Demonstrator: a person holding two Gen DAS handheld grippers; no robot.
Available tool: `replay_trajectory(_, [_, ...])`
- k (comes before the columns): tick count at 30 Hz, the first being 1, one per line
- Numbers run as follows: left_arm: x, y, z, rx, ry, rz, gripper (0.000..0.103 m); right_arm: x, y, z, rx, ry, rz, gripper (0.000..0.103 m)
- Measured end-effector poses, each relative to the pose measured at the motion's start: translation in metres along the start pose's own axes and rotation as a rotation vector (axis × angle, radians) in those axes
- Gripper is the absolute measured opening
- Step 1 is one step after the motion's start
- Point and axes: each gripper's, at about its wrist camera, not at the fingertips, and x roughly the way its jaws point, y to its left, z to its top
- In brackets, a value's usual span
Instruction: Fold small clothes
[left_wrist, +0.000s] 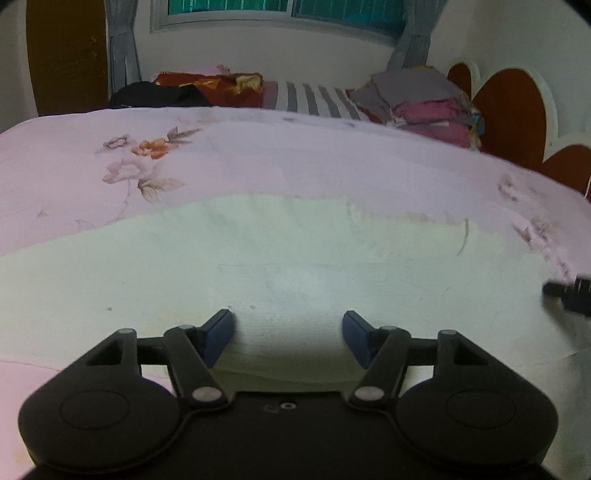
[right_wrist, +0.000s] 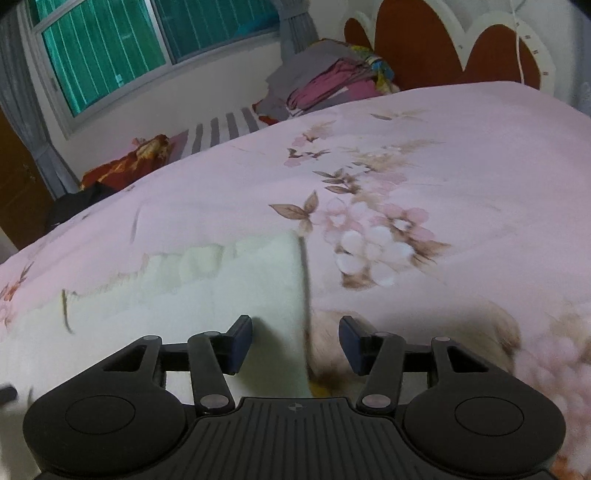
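The left gripper has its jaws apart, and nothing is between the blue pads. Below the gap lies a pale cloth; the pads do not press on it, and whether the tips touch it I cannot tell. The cloth lies spread flat on a pink bed cover with printed flowers. At the right edge of this view a dark blurred piece of the right gripper shows over the cloth.

The right gripper also stands with its jaws apart and holds nothing. Under the gap is the right edge of the cloth, so one pad is above the cloth and the other above the bed cover.

Beyond the cover lie a striped sheet and a pile of folded clothes beside a red and white headboard. On the far wall there is a window with grey curtains.
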Motion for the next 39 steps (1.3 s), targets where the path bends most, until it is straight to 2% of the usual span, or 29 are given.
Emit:
replay_trajectory(3, [0.011, -0.001, -0.003, 0.025, 0.002, 0.018, 0.065, 0.016, 0.004, 0.011, 0.017, 0.013, 0.009, 0.053])
replay_trajectory(6, [0.01, -0.002, -0.006, 0.042, -0.005, 0.036, 0.067, 0.03, 0.006, 0.02, 0.036, 0.035, 0.015, 0.021])
replay_trajectory(9, [0.01, -0.001, -0.007, 0.042, -0.007, 0.053, 0.069, 0.031, 0.013, 0.019, -0.014, 0.023, -0.01, 0.017])
replay_trajectory(11, [0.012, 0.002, -0.006, 0.026, 0.006, 0.054, 0.073, 0.035, 0.008, 0.017, -0.048, 0.002, -0.058, 0.017])
replay_trajectory(15, [0.01, 0.001, -0.003, 0.028, 0.02, 0.061, 0.073, 0.033, 0.01, 0.021, -0.056, 0.01, -0.077, 0.017])
replay_trajectory(17, [0.008, 0.001, -0.003, 0.025, 0.024, 0.06, 0.072, 0.021, 0.018, 0.019, -0.077, -0.022, -0.082, 0.017])
replay_trajectory(23, [0.002, 0.002, -0.002, 0.024, 0.037, 0.07, 0.072, -0.011, 0.047, -0.001, -0.146, -0.037, 0.016, 0.02])
replay_trajectory(24, [0.0, 0.002, -0.001, 0.023, 0.038, 0.075, 0.072, -0.014, 0.054, -0.007, -0.168, -0.028, 0.033, 0.023])
replay_trajectory(27, [-0.008, 0.003, -0.001, 0.024, 0.038, 0.089, 0.072, -0.018, 0.073, -0.021, -0.197, 0.005, 0.082, 0.049])
replay_trajectory(32, [-0.027, 0.012, -0.003, 0.009, 0.013, 0.092, 0.072, -0.023, 0.102, -0.041, -0.253, 0.023, 0.154, 0.049])
replay_trajectory(39, [-0.054, 0.038, -0.009, -0.037, -0.011, 0.109, 0.072, -0.031, 0.139, -0.052, -0.313, 0.031, 0.21, 0.049])
